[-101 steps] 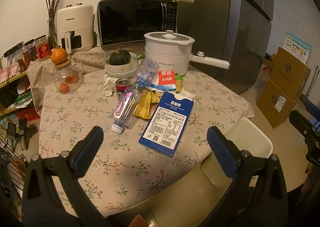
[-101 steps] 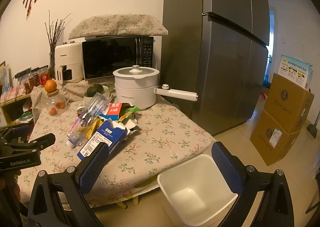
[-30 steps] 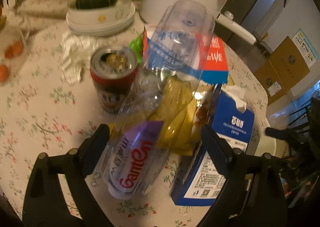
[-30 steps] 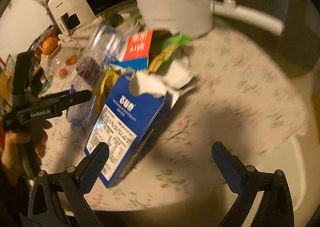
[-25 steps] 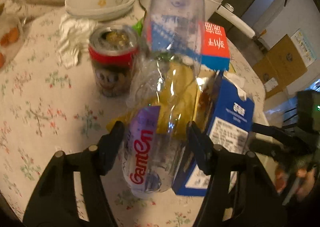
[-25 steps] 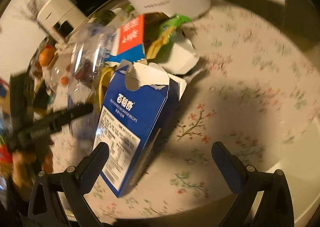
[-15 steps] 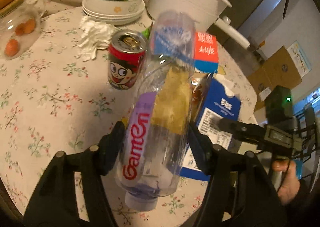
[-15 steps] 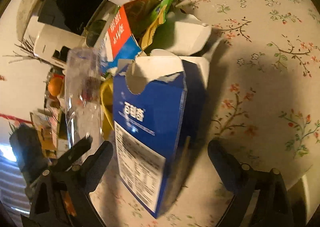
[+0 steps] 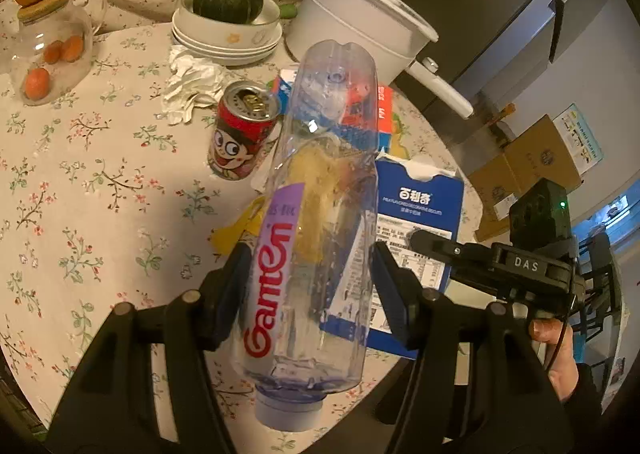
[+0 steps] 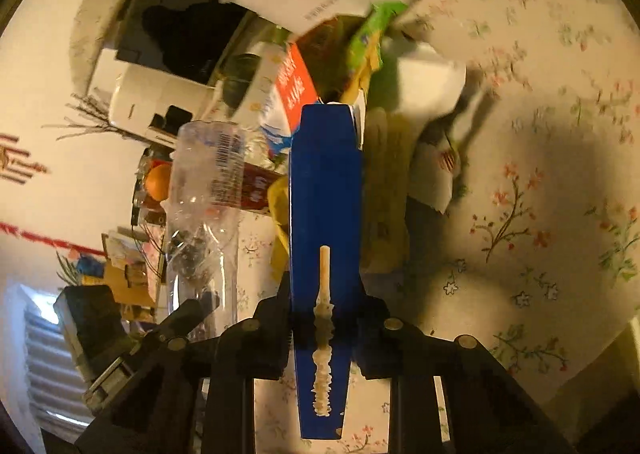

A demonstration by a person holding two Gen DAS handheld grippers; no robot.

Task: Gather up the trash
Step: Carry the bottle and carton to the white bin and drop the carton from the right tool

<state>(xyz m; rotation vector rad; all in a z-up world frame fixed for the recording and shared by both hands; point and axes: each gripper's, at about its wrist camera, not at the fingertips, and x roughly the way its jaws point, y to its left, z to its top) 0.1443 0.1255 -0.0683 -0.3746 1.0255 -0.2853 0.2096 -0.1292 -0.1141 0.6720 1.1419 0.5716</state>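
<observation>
My left gripper (image 9: 310, 286) is shut on a clear plastic Ganten bottle (image 9: 316, 214) with a purple label, held cap-down above the floral tablecloth. The bottle also shows at the left of the right wrist view (image 10: 204, 198). My right gripper (image 10: 324, 318) is shut on the edge of a blue carton (image 10: 324, 206) with a torn top; the carton also shows in the left wrist view (image 9: 416, 222), with the right gripper beside it. Other trash lies on the table: a red drink can (image 9: 240, 138), crumpled white paper (image 9: 192, 82), a yellow wrapper (image 9: 236, 230) and a red and blue carton (image 9: 380, 110).
A white electric pot (image 9: 360, 34) with a long handle stands behind the trash. A bowl with a green squash (image 9: 228, 14) and a glass jar topped by an orange (image 9: 44, 22) stand at the back left. Cardboard boxes (image 9: 532, 158) sit on the floor at right.
My left gripper closed on the bottle and raised it off the table. My right gripper turned on its side, moved onto the blue carton and closed on its edge.
</observation>
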